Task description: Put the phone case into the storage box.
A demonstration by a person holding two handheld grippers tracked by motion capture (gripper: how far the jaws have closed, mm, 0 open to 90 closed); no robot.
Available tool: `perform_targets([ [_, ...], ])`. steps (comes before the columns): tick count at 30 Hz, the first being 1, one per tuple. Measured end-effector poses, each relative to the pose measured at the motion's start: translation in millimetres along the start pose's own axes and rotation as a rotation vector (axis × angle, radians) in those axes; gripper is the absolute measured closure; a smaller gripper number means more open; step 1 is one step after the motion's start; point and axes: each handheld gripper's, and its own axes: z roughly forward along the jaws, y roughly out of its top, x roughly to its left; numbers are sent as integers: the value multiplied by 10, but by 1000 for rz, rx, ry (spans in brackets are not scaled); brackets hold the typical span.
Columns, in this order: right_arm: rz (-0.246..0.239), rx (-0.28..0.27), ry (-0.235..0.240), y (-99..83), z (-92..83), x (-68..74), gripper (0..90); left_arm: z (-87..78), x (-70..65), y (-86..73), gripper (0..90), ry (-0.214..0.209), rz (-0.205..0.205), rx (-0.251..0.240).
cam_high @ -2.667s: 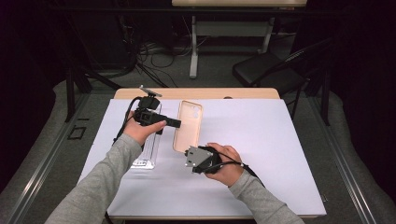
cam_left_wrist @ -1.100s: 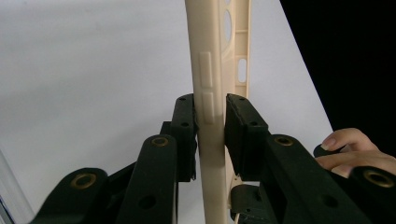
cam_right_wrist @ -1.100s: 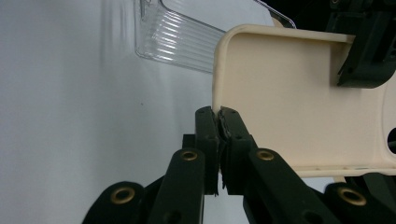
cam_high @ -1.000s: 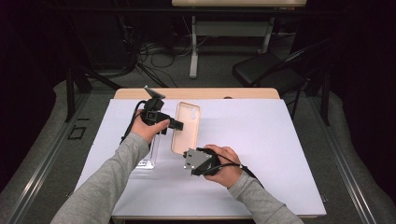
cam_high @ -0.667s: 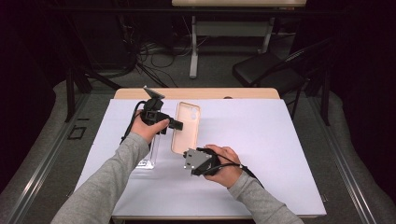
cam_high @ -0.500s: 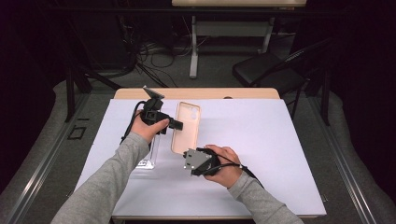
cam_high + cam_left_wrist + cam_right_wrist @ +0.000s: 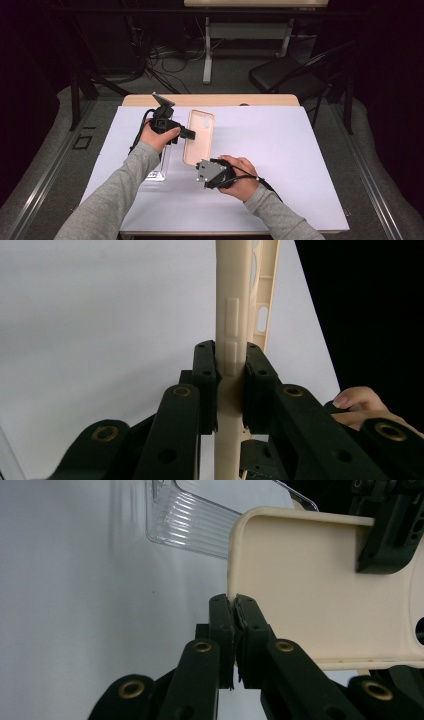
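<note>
A beige phone case (image 7: 201,131) is held over the white table cover, its open side facing up in the high view. My left gripper (image 7: 189,134) is shut on its left long side. In the left gripper view the pads (image 7: 205,371) press the case's edge (image 7: 232,315) by the button bumps, with the left gripper (image 7: 231,367) seen edge-on. My right gripper (image 7: 197,164) is shut on the near short end. In the right gripper view that gripper (image 7: 234,611) pinches the case (image 7: 310,580) near its corner, and the left gripper (image 7: 385,530) bites in at the top right.
A clear ribbed plastic tray (image 7: 159,166) lies on the white cover (image 7: 300,160) just left of the case, seen also as the clear tray (image 7: 195,517) behind it. The wooden table edge (image 7: 270,100) runs along the far side. A black chair (image 7: 290,75) stands beyond.
Since the earliest frame my left gripper has shifted slightly right onto the case's side. Over the last second nothing has visibly moved.
</note>
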Motion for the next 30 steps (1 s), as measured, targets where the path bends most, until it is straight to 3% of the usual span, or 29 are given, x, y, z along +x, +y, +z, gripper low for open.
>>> perform_targets([
  [30, 26, 8, 3, -11, 16, -13, 869, 17, 6, 6, 803, 2, -2, -1],
])
